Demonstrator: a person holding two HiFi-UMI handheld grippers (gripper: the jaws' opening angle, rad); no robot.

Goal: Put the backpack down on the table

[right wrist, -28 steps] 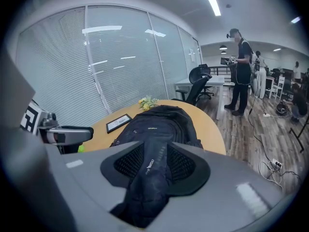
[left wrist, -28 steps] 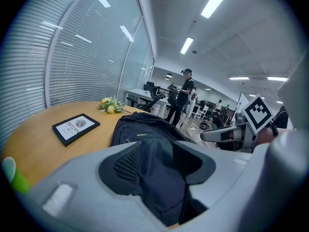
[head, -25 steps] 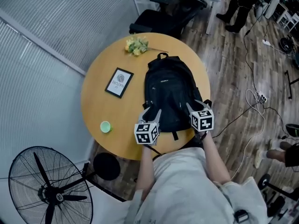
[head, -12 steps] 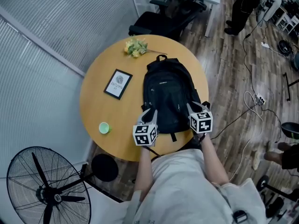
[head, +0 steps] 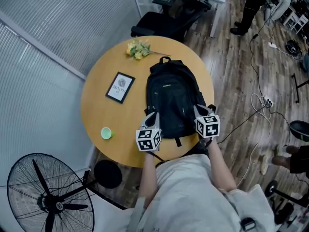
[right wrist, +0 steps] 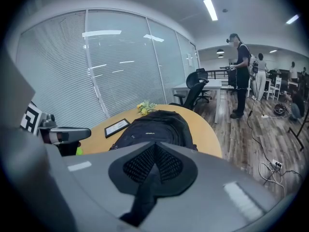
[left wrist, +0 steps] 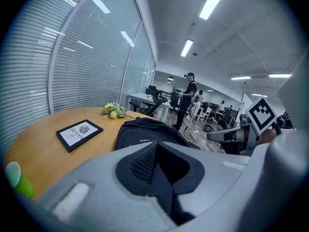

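Note:
A black backpack [head: 171,98] lies flat on the round wooden table [head: 99,112], top handle toward the far side. My left gripper [head: 152,118] sits at its near left corner and my right gripper [head: 198,111] at its near right corner. In the left gripper view the backpack [left wrist: 145,133] lies just beyond the shut jaws of the left gripper [left wrist: 155,147]. The right gripper view shows the backpack [right wrist: 155,124] past the shut jaws of the right gripper [right wrist: 154,147]. The pads of both meet. I see no strap or fabric clearly pinched between them.
On the table stand a framed picture [head: 120,87], a small green cup [head: 106,133] and a bunch of yellow flowers [head: 137,48]. A floor fan [head: 48,197] and a black stool [head: 107,174] stand near left. An office chair [head: 169,18] is behind; cables [head: 263,105] lie on the right floor.
Both grippers' jaws went from open to shut at the backpack's near corners. The hands and the backpack stayed where they were.

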